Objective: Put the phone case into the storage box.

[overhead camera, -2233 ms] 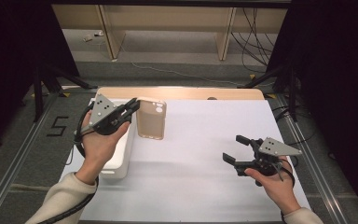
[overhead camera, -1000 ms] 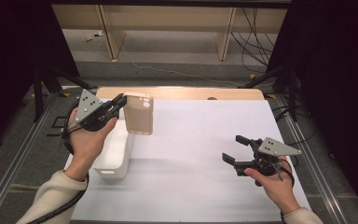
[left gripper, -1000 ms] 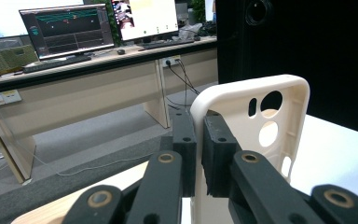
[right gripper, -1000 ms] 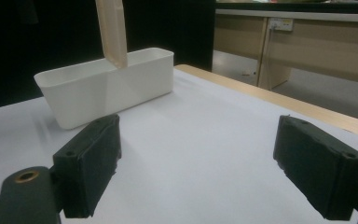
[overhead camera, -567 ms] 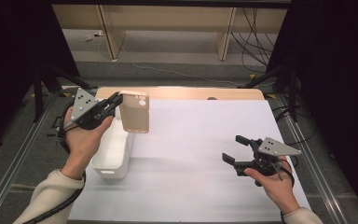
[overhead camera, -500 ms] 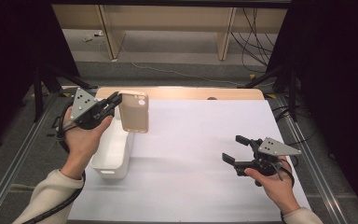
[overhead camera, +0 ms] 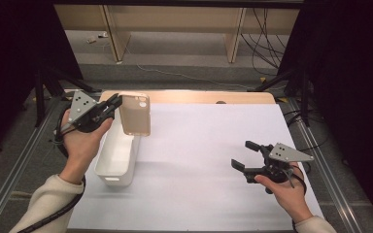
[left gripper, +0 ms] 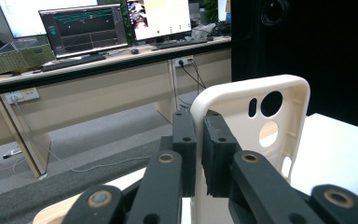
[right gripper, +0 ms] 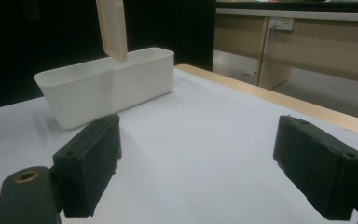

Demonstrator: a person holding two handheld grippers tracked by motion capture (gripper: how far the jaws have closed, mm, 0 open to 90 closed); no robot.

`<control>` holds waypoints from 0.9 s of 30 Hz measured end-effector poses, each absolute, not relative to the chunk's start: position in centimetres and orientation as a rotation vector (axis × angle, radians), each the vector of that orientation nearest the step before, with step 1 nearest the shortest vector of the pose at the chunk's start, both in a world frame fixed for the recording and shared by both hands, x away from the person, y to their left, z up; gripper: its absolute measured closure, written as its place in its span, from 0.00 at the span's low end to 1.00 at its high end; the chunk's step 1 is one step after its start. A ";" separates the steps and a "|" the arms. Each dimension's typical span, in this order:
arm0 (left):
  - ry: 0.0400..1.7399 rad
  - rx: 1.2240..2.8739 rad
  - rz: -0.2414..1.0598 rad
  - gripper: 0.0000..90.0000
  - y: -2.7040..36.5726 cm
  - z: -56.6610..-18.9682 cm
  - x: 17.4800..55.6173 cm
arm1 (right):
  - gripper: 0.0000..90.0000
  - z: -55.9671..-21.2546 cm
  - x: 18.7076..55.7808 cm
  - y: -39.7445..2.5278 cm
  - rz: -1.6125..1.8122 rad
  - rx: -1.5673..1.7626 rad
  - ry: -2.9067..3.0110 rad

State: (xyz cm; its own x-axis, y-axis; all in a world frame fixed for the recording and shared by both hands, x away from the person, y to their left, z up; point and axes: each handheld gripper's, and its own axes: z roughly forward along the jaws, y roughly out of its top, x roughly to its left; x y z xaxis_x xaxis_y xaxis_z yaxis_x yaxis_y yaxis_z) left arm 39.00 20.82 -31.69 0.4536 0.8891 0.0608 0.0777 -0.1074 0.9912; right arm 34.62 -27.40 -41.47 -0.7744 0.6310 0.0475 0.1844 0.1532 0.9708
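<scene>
Pinching hard on one long edge of the beige phone case point(left gripper: 247, 135), the left gripper point(overhead camera: 108, 108) has its 2 black pads pressed against the rim from both sides. It holds the case upright in the air, camera cutouts at the top, above the far end of the white plastic bin point(overhead camera: 118, 153) at the left of the white table point(overhead camera: 213, 145). From the right gripper view the case point(right gripper: 112, 28) hangs over the bin point(right gripper: 107, 88), clear of its rim. Well apart, near the table's right side, the right gripper point(overhead camera: 245, 158) rests low with its jaws spread wide and nothing between them.
</scene>
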 end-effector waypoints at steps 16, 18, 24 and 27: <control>0.891 1.523 0.893 0.94 22.0 -31.7 39.5 | 0.18 -41.5 34.7 -27.4 1.655 0.779 2.072; 0.894 1.521 0.897 0.94 22.1 -31.6 39.6 | 0.18 -41.5 34.7 -27.4 1.652 0.782 2.071; 0.895 1.523 0.903 0.94 22.4 -31.7 39.8 | 0.18 -41.5 34.7 -27.4 1.657 0.780 2.070; 0.899 1.521 0.906 0.94 22.6 -31.7 39.9 | 0.18 -41.5 34.7 -27.4 1.656 0.781 2.070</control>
State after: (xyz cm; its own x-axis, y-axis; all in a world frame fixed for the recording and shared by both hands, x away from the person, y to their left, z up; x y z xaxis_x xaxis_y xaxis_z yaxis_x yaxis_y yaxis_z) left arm 39.92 22.58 -31.75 0.4205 0.9041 0.0760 0.0690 -0.1153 0.9909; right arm 34.68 -27.37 -41.55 -0.7754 0.6294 0.0502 0.1869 0.1528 0.9704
